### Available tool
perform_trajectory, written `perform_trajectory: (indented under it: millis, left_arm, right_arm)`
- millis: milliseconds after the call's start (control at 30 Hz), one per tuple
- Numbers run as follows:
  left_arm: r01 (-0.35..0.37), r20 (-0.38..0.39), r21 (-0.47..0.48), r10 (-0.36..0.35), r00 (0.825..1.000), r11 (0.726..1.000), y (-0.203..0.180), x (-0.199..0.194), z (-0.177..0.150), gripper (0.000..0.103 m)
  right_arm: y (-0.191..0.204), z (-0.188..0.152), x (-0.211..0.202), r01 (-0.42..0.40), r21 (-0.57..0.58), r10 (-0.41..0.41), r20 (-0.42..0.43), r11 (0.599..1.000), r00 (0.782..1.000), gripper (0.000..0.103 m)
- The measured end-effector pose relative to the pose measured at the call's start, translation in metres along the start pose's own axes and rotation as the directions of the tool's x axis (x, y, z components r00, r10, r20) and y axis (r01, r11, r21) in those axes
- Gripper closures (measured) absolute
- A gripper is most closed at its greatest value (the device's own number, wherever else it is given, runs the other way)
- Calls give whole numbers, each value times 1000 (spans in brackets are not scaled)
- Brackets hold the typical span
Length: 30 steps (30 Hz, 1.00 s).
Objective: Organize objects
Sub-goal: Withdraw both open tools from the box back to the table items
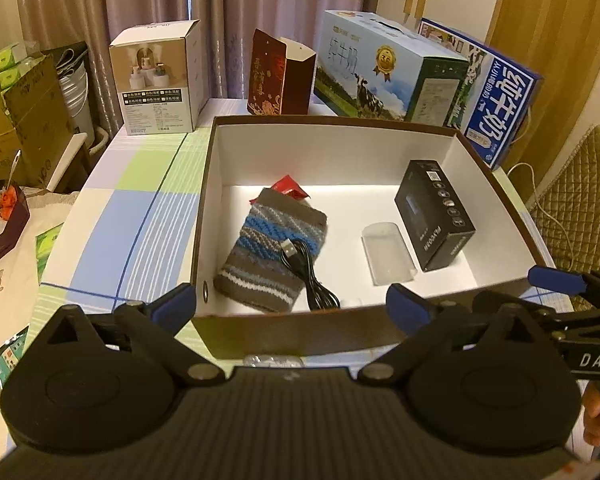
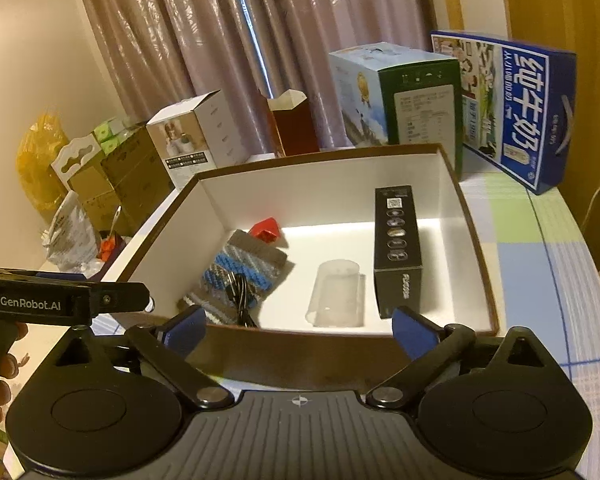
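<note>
On the checked worktop (image 1: pixel 140 208) sits an open box (image 1: pixel 496 184), white inside. In it, at 9 o'clock, a striped knit pouch (image 1: pixel 272 248) with a black cable (image 1: pixel 308 268) lying over it; at 3 o'clock a black carton (image 1: pixel 434 216); between them what seems a clear plastic piece (image 1: pixel 388 254). Both the left gripper (image 1: pixel 292 300) and right gripper (image 2: pixel 300 326) have fingers spread wide, empty, at the box's near wall.

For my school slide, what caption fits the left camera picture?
Open left gripper above a brown box holding a knitted pouch.
</note>
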State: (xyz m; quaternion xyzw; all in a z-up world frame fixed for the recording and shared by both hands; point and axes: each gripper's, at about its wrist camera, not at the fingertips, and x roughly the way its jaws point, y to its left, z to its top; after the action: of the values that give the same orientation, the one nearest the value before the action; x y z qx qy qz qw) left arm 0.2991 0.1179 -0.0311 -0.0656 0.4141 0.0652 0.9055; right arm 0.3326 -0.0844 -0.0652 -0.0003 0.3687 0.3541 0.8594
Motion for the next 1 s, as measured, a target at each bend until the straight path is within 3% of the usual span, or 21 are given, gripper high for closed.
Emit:
perform_trajectory:
  millis: [267,700,1000]
  left_arm:
    - [-22,-3,2,22,1000,1000,-6,-11,-17,2]
    - [-17,-77,-25,15,997,1000,-5,-12,-65,2]
    - [-65,-142,-49,57,988,997,5,-9,-97,2]
  right_arm:
    - [-8,-18,-20,26,26,-26,-16,999,1000,3]
    - [-38,-64,-40,93,96,-84,-91,991,992,3]
    - [-51,-86,-51,106,96,-95,-114,990,989,4]
